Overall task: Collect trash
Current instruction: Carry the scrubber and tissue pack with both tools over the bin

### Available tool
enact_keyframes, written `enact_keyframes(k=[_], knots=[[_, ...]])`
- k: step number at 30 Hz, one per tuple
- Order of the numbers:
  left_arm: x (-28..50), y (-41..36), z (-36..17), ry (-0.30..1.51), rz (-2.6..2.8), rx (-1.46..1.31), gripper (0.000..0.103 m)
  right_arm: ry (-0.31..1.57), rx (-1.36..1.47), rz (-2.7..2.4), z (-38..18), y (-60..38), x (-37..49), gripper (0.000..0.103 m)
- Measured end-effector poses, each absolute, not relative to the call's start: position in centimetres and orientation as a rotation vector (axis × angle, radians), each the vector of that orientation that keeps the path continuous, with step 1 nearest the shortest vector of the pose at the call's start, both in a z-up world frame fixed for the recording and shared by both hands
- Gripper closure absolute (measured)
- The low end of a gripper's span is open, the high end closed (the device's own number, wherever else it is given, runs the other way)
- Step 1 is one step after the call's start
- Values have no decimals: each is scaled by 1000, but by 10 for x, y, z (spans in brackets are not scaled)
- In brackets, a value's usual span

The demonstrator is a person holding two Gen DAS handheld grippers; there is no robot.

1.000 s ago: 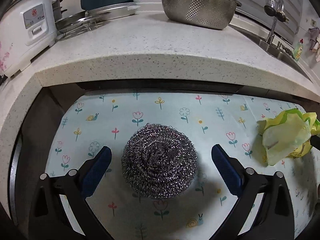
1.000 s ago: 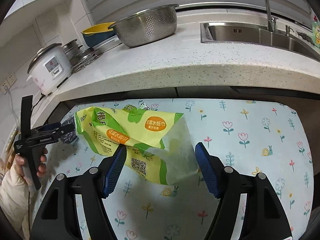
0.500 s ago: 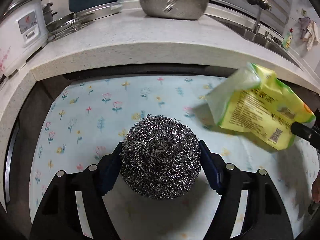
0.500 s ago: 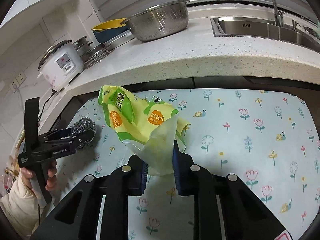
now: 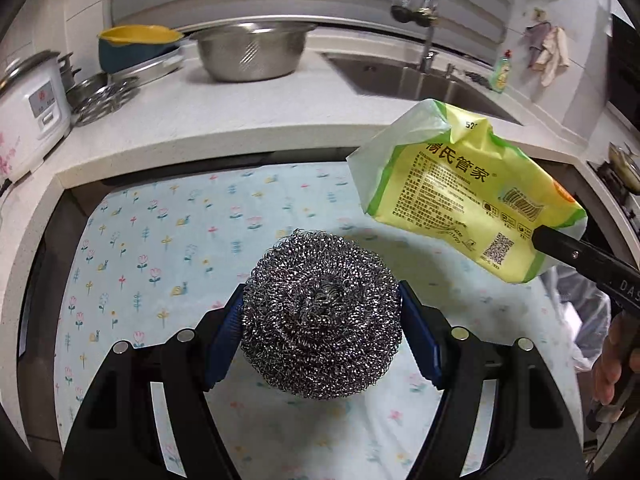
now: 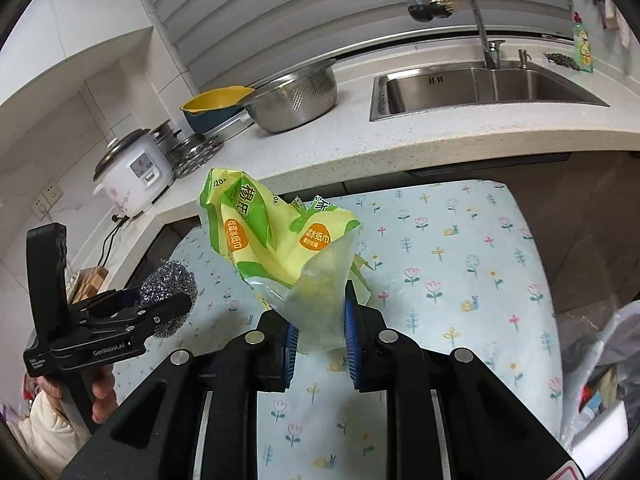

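So the steel wool ball (image 5: 322, 316) sits right between the left gripper (image 5: 322, 334) pads, up off the tablecloth (image 5: 160, 248) below. Wrapper (image 6: 288, 248) is pinched in the right gripper (image 6: 320, 338), sticking up ahead of it. Counter (image 6: 400, 140) runs beyond the table, colander (image 6: 294, 96) on it, rice cooker (image 6: 134, 172) off to the left, sink (image 6: 480, 84) to the right. A plastic bag (image 6: 600, 360) is low right of the right gripper.

Black left gripper (image 5: 322, 340) and right gripper (image 6: 322, 340), blue ribbed pads, silver screws, cream sleeve (image 6: 44, 426).
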State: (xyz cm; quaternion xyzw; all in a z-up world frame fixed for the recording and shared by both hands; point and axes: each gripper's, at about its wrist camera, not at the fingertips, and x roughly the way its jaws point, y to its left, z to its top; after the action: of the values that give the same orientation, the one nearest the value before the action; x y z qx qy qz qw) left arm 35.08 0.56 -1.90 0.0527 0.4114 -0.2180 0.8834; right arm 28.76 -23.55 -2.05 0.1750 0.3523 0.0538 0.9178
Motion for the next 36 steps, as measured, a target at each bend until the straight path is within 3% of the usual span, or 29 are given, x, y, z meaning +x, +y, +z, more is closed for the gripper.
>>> enact_keyframes(k=[15, 36], knots=[[237, -76, 53, 748, -612, 184, 34, 593, 387, -59, 49, -314, 141, 84], [122, -195, 74, 695, -830, 282, 34, 502, 456, -265, 66, -408, -22, 84]])
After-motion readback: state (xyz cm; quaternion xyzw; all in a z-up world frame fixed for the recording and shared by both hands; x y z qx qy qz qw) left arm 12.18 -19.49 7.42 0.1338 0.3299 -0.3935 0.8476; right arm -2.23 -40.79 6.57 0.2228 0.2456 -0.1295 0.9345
